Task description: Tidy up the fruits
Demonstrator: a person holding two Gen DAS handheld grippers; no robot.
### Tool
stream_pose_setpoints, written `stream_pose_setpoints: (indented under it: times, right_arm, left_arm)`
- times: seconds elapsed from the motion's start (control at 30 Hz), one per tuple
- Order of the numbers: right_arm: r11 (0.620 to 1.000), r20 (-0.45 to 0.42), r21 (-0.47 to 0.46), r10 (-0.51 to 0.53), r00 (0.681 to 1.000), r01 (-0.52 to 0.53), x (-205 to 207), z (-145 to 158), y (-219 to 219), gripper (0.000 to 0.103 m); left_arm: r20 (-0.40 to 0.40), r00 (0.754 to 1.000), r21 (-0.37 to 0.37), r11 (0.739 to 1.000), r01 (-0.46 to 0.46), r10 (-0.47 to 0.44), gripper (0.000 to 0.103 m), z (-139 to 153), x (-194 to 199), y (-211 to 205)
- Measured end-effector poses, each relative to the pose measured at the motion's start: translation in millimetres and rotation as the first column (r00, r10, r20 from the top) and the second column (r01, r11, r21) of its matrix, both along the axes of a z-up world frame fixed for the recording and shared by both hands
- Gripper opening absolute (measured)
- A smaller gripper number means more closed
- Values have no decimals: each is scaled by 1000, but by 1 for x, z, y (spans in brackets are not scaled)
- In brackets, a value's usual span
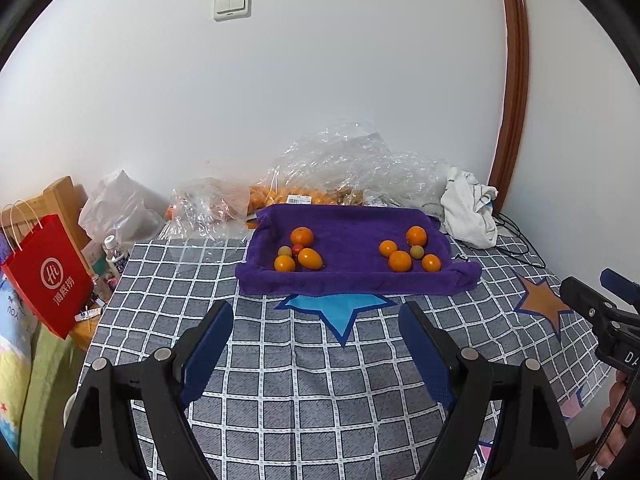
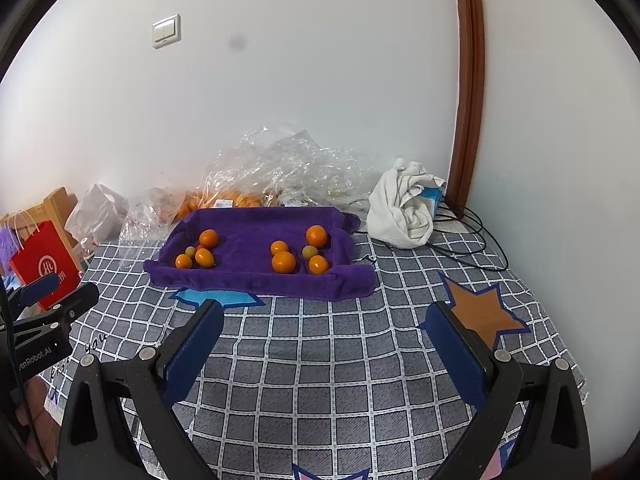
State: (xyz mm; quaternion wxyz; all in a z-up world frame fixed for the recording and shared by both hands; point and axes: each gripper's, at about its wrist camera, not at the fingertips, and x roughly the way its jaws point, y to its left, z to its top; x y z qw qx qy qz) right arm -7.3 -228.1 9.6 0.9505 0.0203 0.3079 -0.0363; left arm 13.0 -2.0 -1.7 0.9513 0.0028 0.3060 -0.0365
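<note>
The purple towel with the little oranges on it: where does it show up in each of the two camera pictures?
Left wrist view: the purple towel lies just right of centre, beyond the open left gripper.
Right wrist view: the purple towel lies left of centre, beyond the open right gripper.
Shared landmark: the white crumpled cloth sits at the towel's far right corner in both.
</note>
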Motion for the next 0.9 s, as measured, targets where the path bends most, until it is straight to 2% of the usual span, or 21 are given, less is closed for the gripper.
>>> stream_pose_setpoints:
  times: [0.9]
  right_arm:
    - [1000, 4, -1, 0, 1000, 0, -1, 1, 1, 100]
  left_arm:
    - [2, 1000, 0, 1000, -3, 3, 84, 1, 0, 0]
